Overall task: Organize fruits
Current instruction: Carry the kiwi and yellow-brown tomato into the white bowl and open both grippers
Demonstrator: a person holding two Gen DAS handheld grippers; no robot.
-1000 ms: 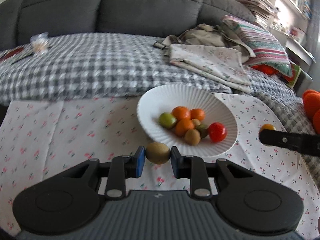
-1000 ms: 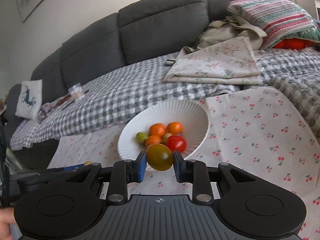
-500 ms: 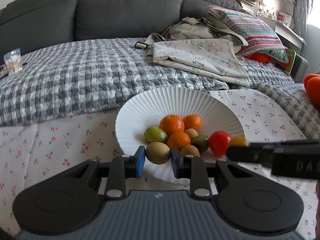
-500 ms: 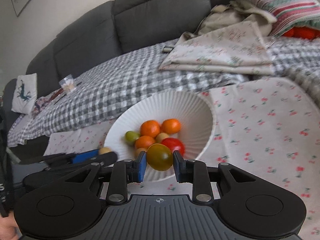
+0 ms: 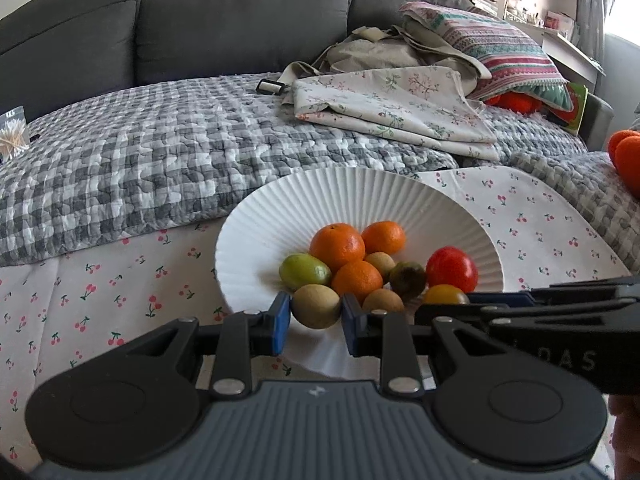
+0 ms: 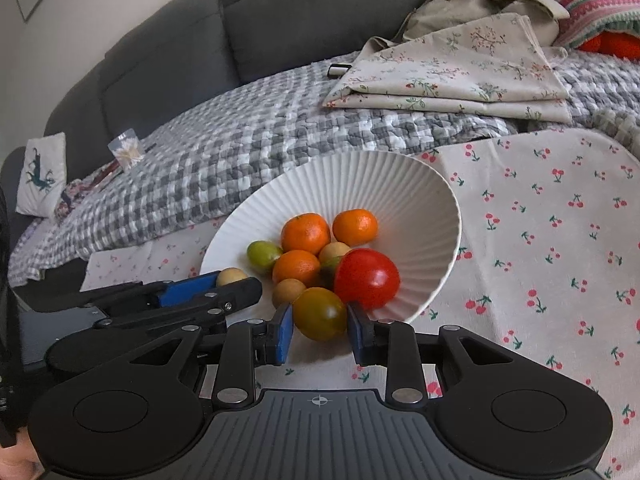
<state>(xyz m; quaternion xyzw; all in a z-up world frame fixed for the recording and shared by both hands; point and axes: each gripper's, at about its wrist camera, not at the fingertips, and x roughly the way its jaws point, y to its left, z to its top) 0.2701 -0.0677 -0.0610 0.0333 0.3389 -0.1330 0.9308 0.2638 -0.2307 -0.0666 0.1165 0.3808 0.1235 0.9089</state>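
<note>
Bowl (image 5: 280, 216): three oranges (image 5: 337, 241), one tomato (image 5: 451, 269)

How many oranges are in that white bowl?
3: two at the back, orange and orange, one orange in front. The pile of fruit in the bowl may hide more.

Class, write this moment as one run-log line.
left gripper: shut on kiwi | right gripper: shut on yellow-green tomato | both over white bowl rim

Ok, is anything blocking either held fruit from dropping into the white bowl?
Nothing visible. The left gripper holds a kiwi at the white bowl's near rim, the right gripper a yellow-green tomato; below is the fruit pile with its red tomato.
</note>
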